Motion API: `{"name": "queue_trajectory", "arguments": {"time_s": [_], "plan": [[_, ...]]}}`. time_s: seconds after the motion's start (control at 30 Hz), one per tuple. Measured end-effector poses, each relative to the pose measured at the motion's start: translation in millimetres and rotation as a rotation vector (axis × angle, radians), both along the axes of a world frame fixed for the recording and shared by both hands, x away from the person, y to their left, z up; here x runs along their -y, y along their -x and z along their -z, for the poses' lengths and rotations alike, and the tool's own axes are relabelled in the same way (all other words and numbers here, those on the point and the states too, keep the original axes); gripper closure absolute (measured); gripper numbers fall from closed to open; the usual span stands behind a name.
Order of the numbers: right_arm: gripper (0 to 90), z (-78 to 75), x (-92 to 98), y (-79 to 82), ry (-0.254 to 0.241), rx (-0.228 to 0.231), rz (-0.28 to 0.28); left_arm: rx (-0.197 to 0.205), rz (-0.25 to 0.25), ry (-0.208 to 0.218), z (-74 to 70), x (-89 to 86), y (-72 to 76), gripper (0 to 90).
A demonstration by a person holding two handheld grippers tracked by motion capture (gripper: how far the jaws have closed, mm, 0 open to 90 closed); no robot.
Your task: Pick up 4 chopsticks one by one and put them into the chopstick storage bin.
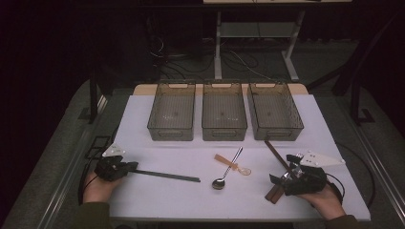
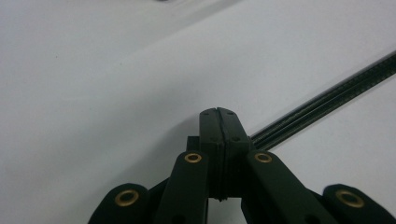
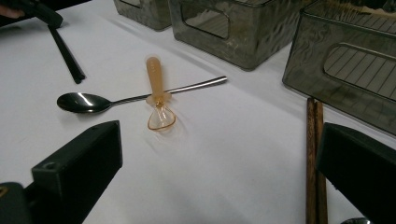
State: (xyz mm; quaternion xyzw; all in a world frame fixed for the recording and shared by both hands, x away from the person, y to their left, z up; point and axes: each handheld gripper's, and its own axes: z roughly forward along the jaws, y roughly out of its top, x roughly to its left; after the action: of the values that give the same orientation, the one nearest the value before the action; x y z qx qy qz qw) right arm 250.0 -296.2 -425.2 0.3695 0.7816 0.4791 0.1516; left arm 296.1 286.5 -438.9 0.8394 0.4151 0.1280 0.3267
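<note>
The left gripper (image 1: 125,167) rests at the near left of the white table (image 1: 162,195) with its jaws pressed together, no gap between the pads in the left gripper view; the black chopsticks (image 1: 167,175) lie right beside those jaws and run straight away from the tips toward the table's middle. In the left gripper view the pair (image 2: 327,105) passes just to one side of the closed tips and not between them, so I judge it is not gripped. The right gripper (image 1: 279,179) sits at the near right with its jaws wide apart and nothing between the pads. The brown wooden chopsticks (image 3: 315,158) lie just inside the right-hand jaw in the right gripper view, their long axis running away from the jaws toward the rightmost of the three bins (image 1: 274,112). Farther out and across from the jaws lie the metal spoon (image 3: 116,99) and the orange plastic spoon (image 3: 158,91), crossed over each other, between the two hands. The coming move likely turns on the wooden pair: it lies lengthwise along the jaw line, so the open jaws would have to shift sideways over it before closing across the sticks.
</note>
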Motion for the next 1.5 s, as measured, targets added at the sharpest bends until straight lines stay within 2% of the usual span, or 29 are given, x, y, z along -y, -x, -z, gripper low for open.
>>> {"name": "queue_trajectory", "arguments": {"time_s": [0.37, 0.77, 0.87, 0.97, 1.03, 1.1, 1.23, 1.37, 1.5], "plan": [[0.3, 0.3, -0.3, 0.2, 0.009, 0.001, -0.001, -0.01, 0.006, -0.012, -1.5, -0.9, 10.1, 89.9], [0.3, 0.3, -0.2, 0.4, 0.01, 0.002, 0.001, -0.023, 0.008, 0.003, -1.9, -4.1, 21.8, 89.9], [0.3, 0.3, -0.4, 0.4, 0.012, 0.001, 0.001, -0.031, 0.011, -0.005, -2.8, -4.2, 25.9, 89.9], [0.3, 0.4, -0.5, 0.2, 0.011, 0.002, 0.0, -0.017, 0.003, -0.003, -5.2, -2.8, 27.7, 89.9], [0.3, 0.6, -0.8, 0.0, 0.012, -0.001, 0.0, 0.003, 0.009, 0.014, -9.4, 0.3, 27.0, 89.9], [0.3, 0.9, -1.2, -0.3, 0.015, 0.003, -0.002, 0.018, 0.028, 0.037, -13.4, 6.7, 26.7, 89.9], [0.3, 0.9, -0.9, -0.6, 0.012, 0.0, 0.0, 0.034, 0.098, 0.07, -18.5, 26.8, 26.4, 89.9], [0.3, 1.0, -0.9, -0.7, 0.011, 0.0, -0.002, 0.04, 0.168, 0.085, -22.0, 48.5, 25.4, 89.9], [0.3, 0.9, -0.9, -0.7, 0.01, -0.003, -0.004, 0.047, 0.216, 0.126, -25.2, 68.4, 25.0, 89.9]]}}
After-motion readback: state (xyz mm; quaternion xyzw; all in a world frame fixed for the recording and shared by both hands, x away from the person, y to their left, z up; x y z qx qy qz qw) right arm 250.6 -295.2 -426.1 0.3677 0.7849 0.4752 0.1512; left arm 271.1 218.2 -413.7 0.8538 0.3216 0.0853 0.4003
